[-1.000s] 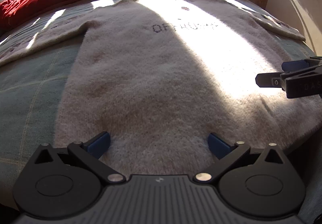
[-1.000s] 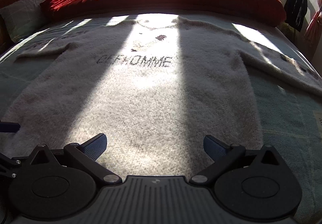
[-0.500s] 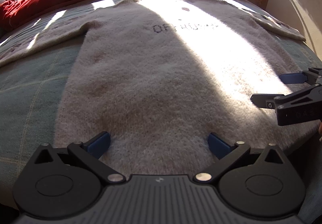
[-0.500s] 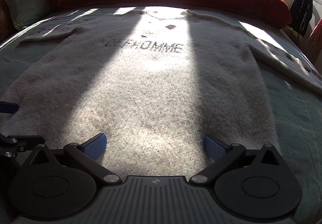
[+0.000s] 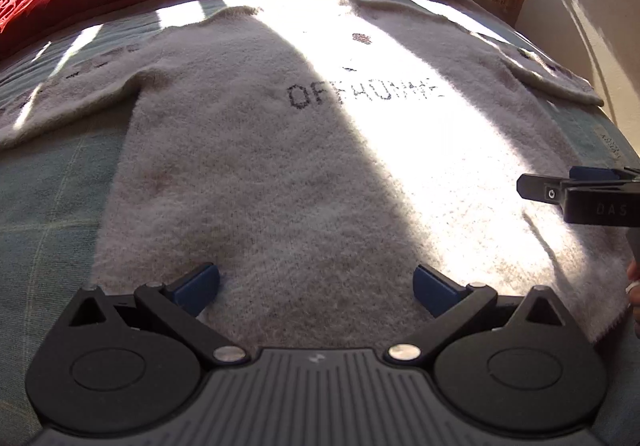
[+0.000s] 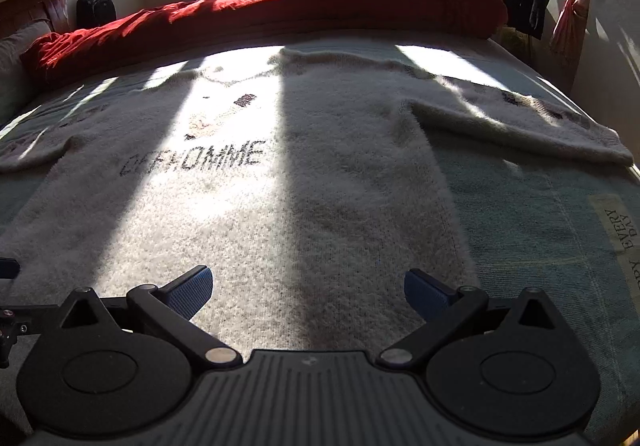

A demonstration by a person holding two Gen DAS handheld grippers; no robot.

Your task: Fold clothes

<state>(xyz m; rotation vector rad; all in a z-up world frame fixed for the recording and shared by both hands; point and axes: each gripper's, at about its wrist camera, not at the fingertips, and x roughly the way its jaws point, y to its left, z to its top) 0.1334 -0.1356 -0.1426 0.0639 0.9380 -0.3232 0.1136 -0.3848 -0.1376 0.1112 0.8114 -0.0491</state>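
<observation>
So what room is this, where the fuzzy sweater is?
Most likely a bedroom. The sweater lies on a bed with a red duvet bunched at the far side, and dark clothes hang by the window.

left gripper (image 5: pixel 316 288) jaws spread, right gripper (image 6: pixel 308 292) jaws spread

Sweater (image 5: pixel 280 173) chest lettering — "OFFHOMME", partly washed out by sunlight. Blanket label (image 6: pixel 618 224) — "EVERY DAY", further words cut off. Right gripper (image 5: pixel 576 185) body — "DAS", faintly embossed.
</observation>
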